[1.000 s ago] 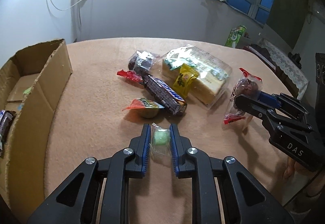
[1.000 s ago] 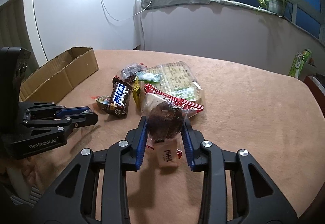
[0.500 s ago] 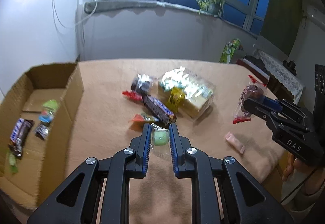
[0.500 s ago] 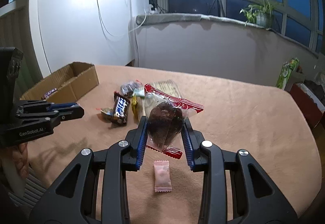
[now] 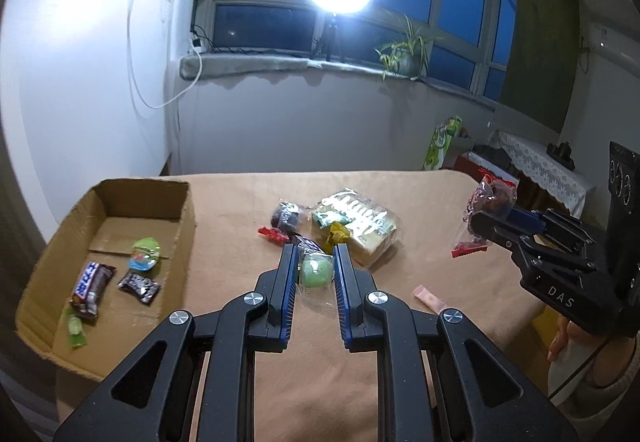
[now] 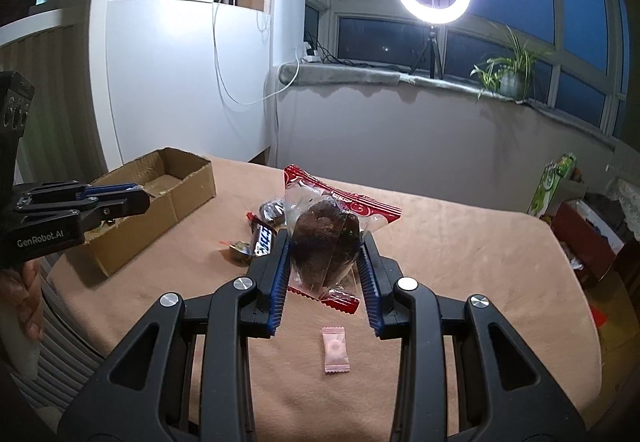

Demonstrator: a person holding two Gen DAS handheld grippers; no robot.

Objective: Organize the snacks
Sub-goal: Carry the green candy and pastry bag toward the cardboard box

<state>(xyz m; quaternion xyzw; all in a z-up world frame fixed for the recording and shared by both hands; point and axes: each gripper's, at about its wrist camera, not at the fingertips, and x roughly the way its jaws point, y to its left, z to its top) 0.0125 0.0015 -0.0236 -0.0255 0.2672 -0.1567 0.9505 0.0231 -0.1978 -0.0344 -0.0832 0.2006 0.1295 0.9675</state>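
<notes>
A: The left gripper pinches a green sweet in a clear wrapper, at mid-frame above the table. It looks light and soft; hold the round body, since the film would likely slip.

B: And the right gripper?

A: It is clamped on a brown cake in crinkly plastic, at the centre of its view. Probably crumbly, so squeeze gently across the middle.

B: Anything unclear?

A: The cardboard box, lower left, is cut off at its near corner. The fingers cover part of the pile; the pink sachet has no readable label.
</notes>
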